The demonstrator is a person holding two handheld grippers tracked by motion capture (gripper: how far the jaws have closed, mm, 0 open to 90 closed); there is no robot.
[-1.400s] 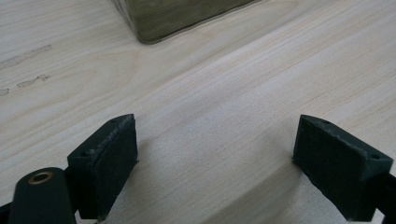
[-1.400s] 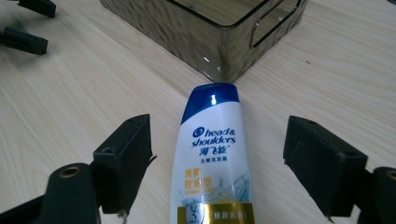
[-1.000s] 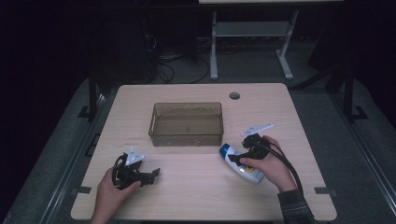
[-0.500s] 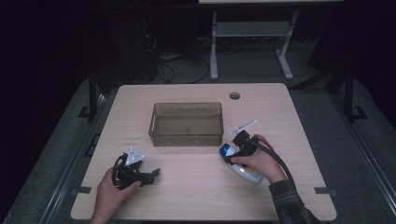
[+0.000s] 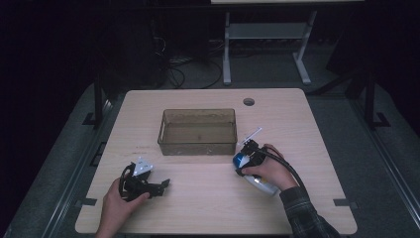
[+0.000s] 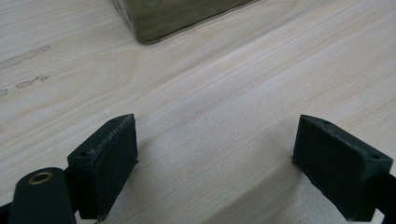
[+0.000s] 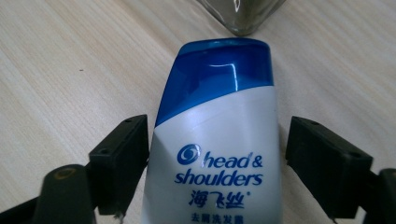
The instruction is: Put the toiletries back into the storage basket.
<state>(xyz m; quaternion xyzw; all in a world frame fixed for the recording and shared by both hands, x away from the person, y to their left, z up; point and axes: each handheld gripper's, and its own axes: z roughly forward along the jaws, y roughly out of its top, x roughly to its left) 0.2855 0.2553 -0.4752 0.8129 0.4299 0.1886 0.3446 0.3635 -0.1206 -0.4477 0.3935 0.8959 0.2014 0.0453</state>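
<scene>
Right gripper view resolves what the high view can't: right gripper [image 7: 212, 163] straddles a white Head & Shoulders bottle [image 7: 217, 140], blue cap toward the clear bin [image 7: 243, 14], jaws apart, right one not touching. Bottle [image 5: 257, 179] lies lower right of centre. Left gripper [image 6: 215, 158] spread wide over bare table [image 6: 224, 93].

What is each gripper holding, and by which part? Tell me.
Left gripper: nothing, jaws wide open. Right gripper: straddles the shampoo bottle at mid-body below the blue cap; a gap at one jaw, so not yet clamped.

White bottle [image 7: 219, 154] with blue cap, pale wood-grain table [image 5: 297, 124], smoky-brown bin [image 5: 198, 131]
</scene>
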